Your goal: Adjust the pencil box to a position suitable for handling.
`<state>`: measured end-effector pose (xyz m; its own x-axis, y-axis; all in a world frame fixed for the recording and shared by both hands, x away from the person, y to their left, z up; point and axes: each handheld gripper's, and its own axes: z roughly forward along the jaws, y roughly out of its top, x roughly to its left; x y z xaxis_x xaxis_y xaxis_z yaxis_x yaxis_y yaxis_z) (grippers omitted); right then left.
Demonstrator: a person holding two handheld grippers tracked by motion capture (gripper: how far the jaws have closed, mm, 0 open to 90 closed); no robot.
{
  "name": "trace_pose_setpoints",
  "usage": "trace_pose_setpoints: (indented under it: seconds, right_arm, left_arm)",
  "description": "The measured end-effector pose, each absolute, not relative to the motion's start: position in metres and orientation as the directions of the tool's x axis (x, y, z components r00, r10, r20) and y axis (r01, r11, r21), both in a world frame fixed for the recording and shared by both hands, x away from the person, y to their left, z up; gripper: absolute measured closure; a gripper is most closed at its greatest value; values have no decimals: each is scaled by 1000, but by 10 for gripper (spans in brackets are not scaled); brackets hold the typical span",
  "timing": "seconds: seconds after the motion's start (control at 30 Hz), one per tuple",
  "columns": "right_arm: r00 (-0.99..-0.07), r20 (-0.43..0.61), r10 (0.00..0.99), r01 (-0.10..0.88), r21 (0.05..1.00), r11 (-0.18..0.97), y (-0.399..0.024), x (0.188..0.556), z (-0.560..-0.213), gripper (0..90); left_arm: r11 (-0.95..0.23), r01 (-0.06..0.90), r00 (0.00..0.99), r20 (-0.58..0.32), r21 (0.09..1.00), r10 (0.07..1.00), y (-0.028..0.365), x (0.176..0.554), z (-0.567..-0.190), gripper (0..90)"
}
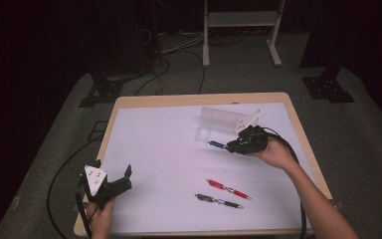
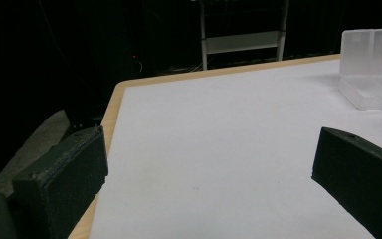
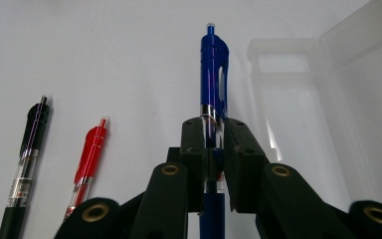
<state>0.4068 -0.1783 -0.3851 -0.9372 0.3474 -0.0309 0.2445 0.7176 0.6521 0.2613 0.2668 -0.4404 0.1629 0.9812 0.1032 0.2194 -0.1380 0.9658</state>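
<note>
My right gripper (image 1: 230, 145) is shut on a blue pen (image 3: 213, 74), which sticks out beyond the jaws toward a clear plastic box (image 1: 224, 124). In the high view the blue pen (image 1: 217, 144) hangs just above the mat, beside the box's near edge. A red pen (image 1: 229, 189) and a black pen (image 1: 219, 200) lie side by side on the white mat (image 1: 164, 149), nearer the front. My left gripper (image 1: 124, 177) rests at the front left corner, open with nothing between its jaws. The clear box (image 2: 373, 67) stands far right in the left gripper view.
The wooden table edge (image 1: 199, 98) frames the mat. Cables (image 1: 64, 169) trail off the left side to the floor. A white metal stand (image 1: 241, 30) and dark equipment legs (image 1: 328, 84) stand beyond the table.
</note>
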Motion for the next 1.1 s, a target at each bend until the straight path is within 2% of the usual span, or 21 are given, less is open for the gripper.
trace_pose_setpoints:
  seconds: [0.4, 1.1]
  right_arm:
    - [-930, -44, 365, 247, 662, 708, -179, 432, -374, 787]
    - [-918, -17, 396, 292, 646, 705, -186, 468, -396, 786]
  left_arm:
    - [-138, 220, 164, 102, 966, 981, 267, 262, -440, 4]
    - [-140, 219, 163, 105, 966, 981, 266, 261, -440, 4]
